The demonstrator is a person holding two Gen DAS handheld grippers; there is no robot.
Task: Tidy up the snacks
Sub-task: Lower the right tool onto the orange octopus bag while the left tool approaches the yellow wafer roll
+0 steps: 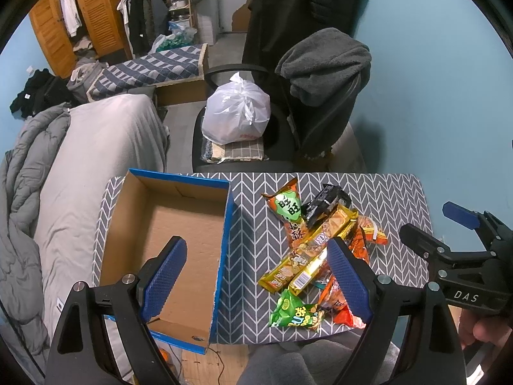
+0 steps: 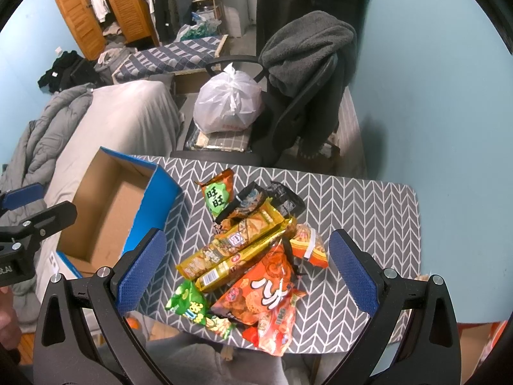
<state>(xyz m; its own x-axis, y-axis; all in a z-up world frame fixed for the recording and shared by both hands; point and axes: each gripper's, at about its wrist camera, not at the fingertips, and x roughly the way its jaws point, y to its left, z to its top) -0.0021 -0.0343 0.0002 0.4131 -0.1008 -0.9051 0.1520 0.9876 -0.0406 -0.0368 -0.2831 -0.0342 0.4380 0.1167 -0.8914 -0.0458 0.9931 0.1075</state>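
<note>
**Snack pile on the table, box beside it, both claws spread and empty**

The snacks lie in a loose heap on the right half of the table (image 2: 368, 211), which wears a grey cloth with a white herringbone pattern. Two long yellow packs (image 2: 237, 243) lie side by side across the middle of the heap. A big orange bag (image 2: 269, 292) sits at the near edge, a small green bag (image 2: 192, 304) just left of it, and a green-and-orange packet (image 2: 218, 192) at the far end, with a dark packet (image 2: 285, 200) beside that. A small orange packet (image 2: 309, 245) rests against the right end of the yellow packs.

Left of the heap stands an open cardboard box (image 1: 179, 240) with blue outer walls, showing only its bare brown floor.

The left gripper (image 1: 256, 276) hovers above the box's right wall and the table edge, pointing forward and down, its blue-padded fingers (image 1: 165, 276) wide apart and holding nothing. The right gripper (image 2: 247, 276) hangs over the near end of the heap, likewise spread wide, touching no packet.

Beyond the table stands an office chair (image 2: 288, 118) with a white plastic bag (image 2: 227, 102) on its seat and dark clothing draped over its back; a bed (image 1: 96, 147) lies to the left.
</note>
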